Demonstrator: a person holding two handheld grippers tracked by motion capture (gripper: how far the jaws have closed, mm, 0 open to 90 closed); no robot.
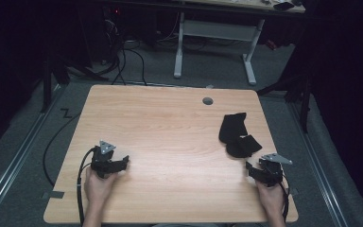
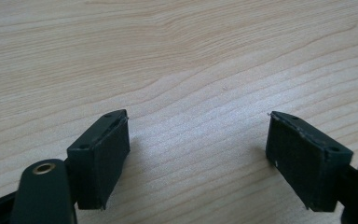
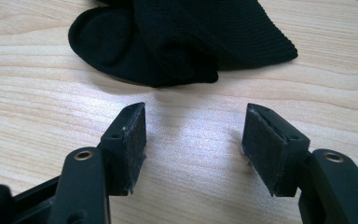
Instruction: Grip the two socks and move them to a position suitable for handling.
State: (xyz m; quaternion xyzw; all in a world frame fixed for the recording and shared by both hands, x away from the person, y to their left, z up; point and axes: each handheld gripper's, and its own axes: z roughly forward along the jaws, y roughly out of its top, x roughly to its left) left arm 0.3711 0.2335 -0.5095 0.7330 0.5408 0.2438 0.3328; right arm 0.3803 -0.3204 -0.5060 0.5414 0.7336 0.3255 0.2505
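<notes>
A black sock (image 1: pixel 238 133) lies crumpled on the right part of the wooden table (image 1: pixel 170 142); its ribbed knit (image 3: pixel 177 37) fills the top of the right gripper view. My right gripper (image 1: pixel 256 171) rests on the table just short of the sock, apart from it, jaws open with bare wood between the pads (image 3: pixel 135 140). At the near left my left gripper (image 1: pixel 123 163) sits open over bare wood (image 2: pixel 196 140), nothing between its pads (image 2: pixel 107 154). A hand holds each gripper from the near edge.
A round grey cable hole (image 1: pixel 208 100) sits near the table's far edge. Beyond the table stands a white desk frame (image 1: pixel 217 42) with cables on the grey floor. A black cable (image 1: pixel 80 189) trails from the left gripper off the near edge.
</notes>
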